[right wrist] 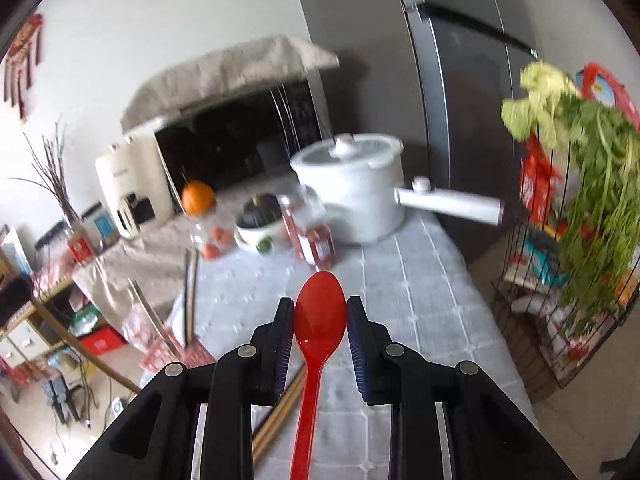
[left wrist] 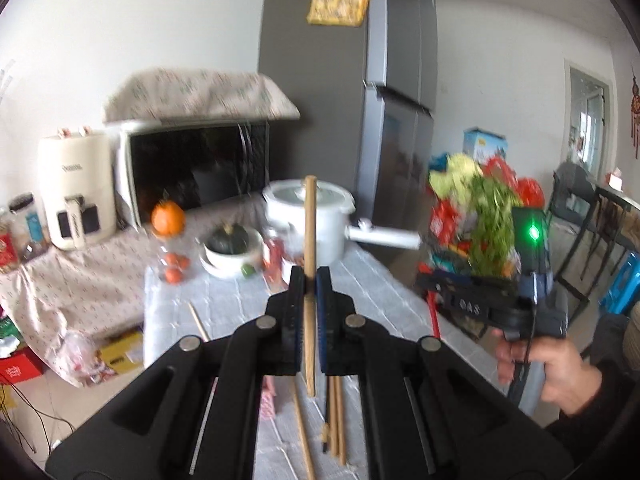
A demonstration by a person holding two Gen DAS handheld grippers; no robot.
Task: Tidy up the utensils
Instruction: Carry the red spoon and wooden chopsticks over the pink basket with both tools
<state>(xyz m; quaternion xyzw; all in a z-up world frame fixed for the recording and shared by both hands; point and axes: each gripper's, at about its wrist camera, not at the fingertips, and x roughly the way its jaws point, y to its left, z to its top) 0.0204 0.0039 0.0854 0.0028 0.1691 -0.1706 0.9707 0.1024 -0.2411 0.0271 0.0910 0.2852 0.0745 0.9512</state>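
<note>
My left gripper (left wrist: 310, 280) is shut on a wooden chopstick (left wrist: 309, 232), held upright above the grey table (left wrist: 380, 304). Several more chopsticks (left wrist: 336, 420) lie on the table under it. One lone chopstick (left wrist: 198, 322) lies further left. My right gripper (right wrist: 320, 312) is shut on the bowl of a red plastic spoon (right wrist: 320, 316), held above the table (right wrist: 420, 300); its handle runs back toward the camera. Chopsticks (right wrist: 280, 408) lie below it. The right gripper also shows in the left wrist view (left wrist: 480, 304), held in a hand at the right.
A white pot with a long handle (right wrist: 352, 196), a red jar (right wrist: 312, 236), a bowl with a dark squash (right wrist: 260, 220) and oranges (right wrist: 198, 198) stand at the table's far end. A microwave (left wrist: 192, 164), a fridge (left wrist: 396, 120) and a wire rack of greens (right wrist: 592, 208) stand around.
</note>
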